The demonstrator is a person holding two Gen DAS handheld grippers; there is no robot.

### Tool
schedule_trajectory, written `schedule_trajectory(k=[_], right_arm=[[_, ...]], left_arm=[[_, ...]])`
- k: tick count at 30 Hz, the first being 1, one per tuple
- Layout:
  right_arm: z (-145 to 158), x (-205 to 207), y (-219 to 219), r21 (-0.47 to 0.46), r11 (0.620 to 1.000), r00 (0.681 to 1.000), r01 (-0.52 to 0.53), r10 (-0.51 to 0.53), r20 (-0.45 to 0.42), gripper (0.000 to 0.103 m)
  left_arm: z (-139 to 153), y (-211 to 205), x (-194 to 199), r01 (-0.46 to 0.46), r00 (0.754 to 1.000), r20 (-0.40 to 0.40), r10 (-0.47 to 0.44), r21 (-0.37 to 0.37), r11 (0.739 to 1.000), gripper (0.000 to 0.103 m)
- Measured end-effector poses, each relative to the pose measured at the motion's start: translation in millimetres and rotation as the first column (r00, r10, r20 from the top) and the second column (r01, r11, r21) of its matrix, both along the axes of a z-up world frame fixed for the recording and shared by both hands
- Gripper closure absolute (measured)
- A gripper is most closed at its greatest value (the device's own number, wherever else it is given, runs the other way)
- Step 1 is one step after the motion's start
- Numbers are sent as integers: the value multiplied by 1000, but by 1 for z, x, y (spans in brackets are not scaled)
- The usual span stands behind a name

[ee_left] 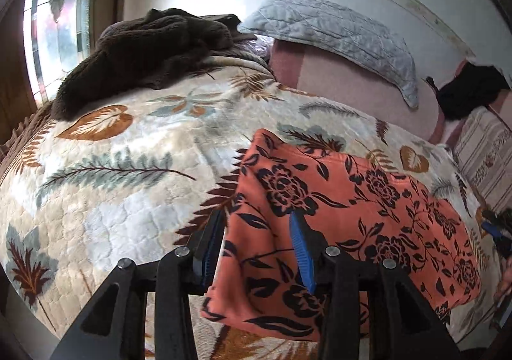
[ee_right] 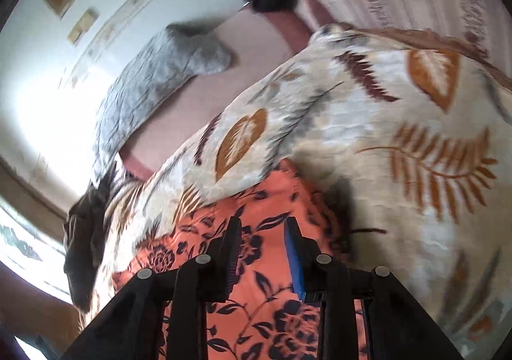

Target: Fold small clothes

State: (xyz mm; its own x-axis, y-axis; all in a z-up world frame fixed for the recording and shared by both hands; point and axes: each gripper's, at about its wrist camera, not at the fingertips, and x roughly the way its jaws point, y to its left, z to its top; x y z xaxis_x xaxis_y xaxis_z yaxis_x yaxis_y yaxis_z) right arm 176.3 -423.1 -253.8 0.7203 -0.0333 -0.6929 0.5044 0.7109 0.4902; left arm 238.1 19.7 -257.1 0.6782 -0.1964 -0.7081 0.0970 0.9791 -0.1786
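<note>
Now the orange cloth with its black flower print lies flat on the bed, spread over a cream blanket patterned with brown and grey leaves. In the left wrist view it looks folded into a rough rectangle, its near edge closest to the camera.

The left gripper hangs over the cloth's left part with its jaws wide apart; one blue-padded finger sits over the blanket just beside the cloth's edge, the other over the orange fabric. Nothing is held between them. Whether the tips touch the fabric cannot be told.

The right gripper is over the other end of the cloth, its jaws also spread and holding nothing, both fingers above the orange print. That view is blurred. The right gripper also shows at the far right edge of the left wrist view, just beyond the cloth's right side.

Farther back on the bed, a dark brown fluffy blanket lies bunched near the window. A grey quilted pillow leans against the wall above a pink sheet, and something black sits at the right.
</note>
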Motion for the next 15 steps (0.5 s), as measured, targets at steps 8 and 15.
schedule_trajectory(k=[8,15], right_arm=[[-76,150,66,-17,961,918,-276,259,-300,73],[-47,188,122,-110,888,881,-447,415,-229,73]], left_arm=[[-49,-12,20,-9,974,-224,25,75,997,51],[-50,3,18,-19,972,-235,22,13,1000,39]])
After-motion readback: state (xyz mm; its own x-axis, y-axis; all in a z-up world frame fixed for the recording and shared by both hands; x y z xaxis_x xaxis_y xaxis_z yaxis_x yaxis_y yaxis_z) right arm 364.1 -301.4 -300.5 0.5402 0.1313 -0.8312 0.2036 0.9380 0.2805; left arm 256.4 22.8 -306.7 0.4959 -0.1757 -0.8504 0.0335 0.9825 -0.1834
